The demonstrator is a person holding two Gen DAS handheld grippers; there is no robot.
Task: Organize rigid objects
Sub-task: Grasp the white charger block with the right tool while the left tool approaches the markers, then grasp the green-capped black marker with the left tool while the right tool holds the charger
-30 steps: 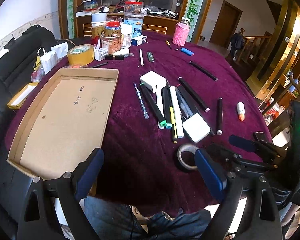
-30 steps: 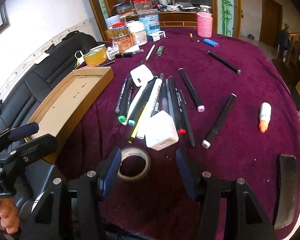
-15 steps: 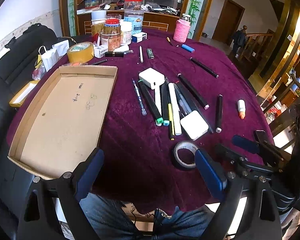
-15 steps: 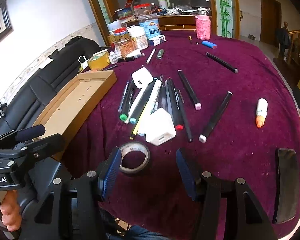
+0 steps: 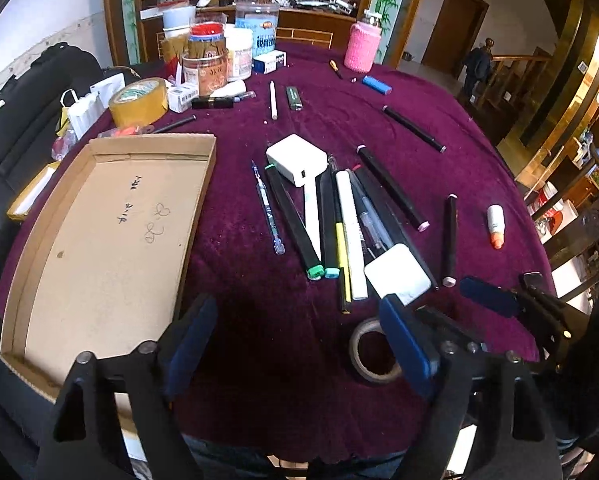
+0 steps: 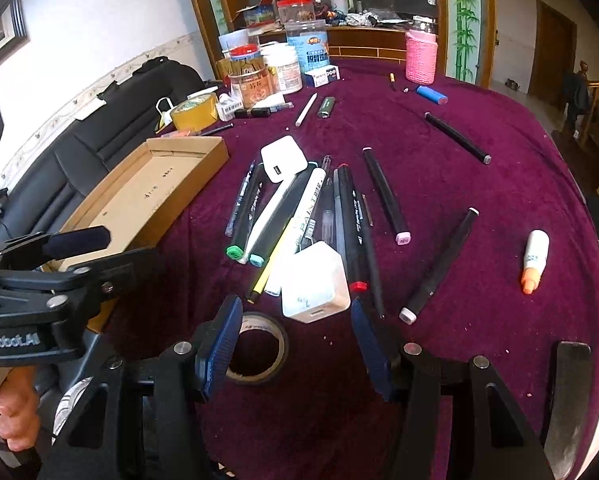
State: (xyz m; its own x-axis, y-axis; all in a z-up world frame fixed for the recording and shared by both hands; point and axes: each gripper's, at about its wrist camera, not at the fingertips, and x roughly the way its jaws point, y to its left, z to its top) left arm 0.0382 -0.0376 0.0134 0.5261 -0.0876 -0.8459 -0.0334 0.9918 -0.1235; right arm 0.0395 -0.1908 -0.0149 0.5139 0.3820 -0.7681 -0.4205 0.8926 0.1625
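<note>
your left hand-held gripper [image 5: 299, 352] closing over bare bench [image 5: 459, 152], gripping nothing, your right hand-held gripper [image 6: 295, 346] hanging wide beside tape roll [image 6: 259, 350]

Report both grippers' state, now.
Left gripper: jaws closing, still apart, nothing between them.
Right gripper: open, holding nothing, above the tape roll.

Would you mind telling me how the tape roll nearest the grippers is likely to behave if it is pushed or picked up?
The tape roll lies flat on the cloth, so a push would probably slide it, not roll it. It looks thin and nearly used up, so likely light. Its open ring should suit a pinch across the rim, though the wall may flex slightly.
</note>
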